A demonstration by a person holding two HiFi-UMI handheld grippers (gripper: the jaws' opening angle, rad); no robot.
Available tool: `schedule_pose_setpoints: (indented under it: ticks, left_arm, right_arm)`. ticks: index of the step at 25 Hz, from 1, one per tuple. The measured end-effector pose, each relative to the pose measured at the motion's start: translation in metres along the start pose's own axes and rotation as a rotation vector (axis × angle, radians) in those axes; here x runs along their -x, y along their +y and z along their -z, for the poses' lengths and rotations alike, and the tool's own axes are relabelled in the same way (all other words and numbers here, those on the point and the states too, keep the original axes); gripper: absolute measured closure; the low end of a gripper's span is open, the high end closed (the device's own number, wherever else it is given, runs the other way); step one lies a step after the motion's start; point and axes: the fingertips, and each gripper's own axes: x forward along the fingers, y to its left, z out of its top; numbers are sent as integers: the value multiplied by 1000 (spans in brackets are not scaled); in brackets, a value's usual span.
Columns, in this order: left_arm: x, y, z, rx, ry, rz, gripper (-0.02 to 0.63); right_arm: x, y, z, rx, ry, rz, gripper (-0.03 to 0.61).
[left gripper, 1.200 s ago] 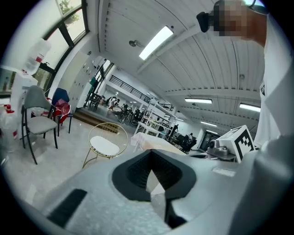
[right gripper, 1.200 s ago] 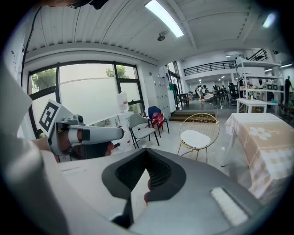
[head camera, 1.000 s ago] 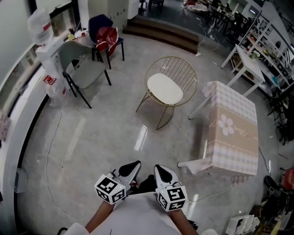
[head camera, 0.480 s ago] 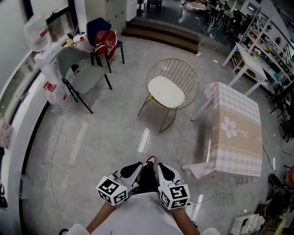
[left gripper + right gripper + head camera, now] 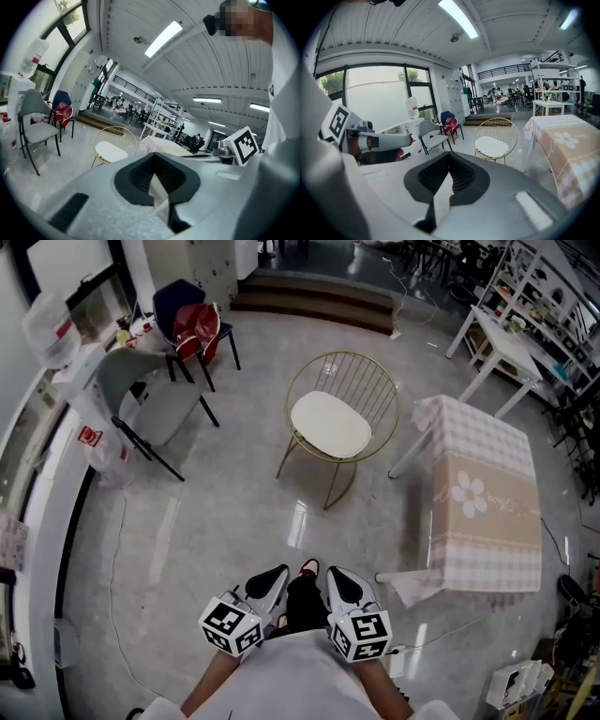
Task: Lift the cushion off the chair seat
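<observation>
Both grippers are held low and close to the person's body, well apart from the chair. The left gripper (image 5: 272,579) has its fingers (image 5: 138,178) pressed together with nothing between them. The right gripper (image 5: 339,581) is the same: its fingers (image 5: 433,177) meet and hold nothing. The two sit side by side, and the tip of a red shoe (image 5: 307,567) shows between them on the floor (image 5: 216,512).

The cushion (image 5: 330,424), a white rounded pad, lies flat on the seat of the gold wire chair (image 5: 370,381), whose round wire back curves behind it. The chair stands straight ahead of the grippers across a stretch of bare, glossy floor, and nothing lies on that stretch.

Just to the right of the chair stands a table (image 5: 483,502) draped in a pink checked cloth with a white flower print. Its near corner and a white leg reach toward the right gripper's side. To the left of the chair, and apart from it, is a grey folding chair (image 5: 155,399), with a blue chair (image 5: 183,296) holding a red bag (image 5: 197,320) behind it. A white water dispenser (image 5: 70,348) stands against the left wall, and a thin cable (image 5: 112,559) trails over the floor there. Dark steps (image 5: 314,296) rise beyond the chair, and a white table (image 5: 497,343) stands at the upper right.
</observation>
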Motion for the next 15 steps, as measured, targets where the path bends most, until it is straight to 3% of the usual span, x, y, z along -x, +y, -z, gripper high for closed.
schedule_pose_setpoints:
  ticks: [15]
  left_arm:
    - [-101,60,-45,-24,119,-26,609]
  right_arm:
    - [-73,-81,-60,-83,-31,21,570]
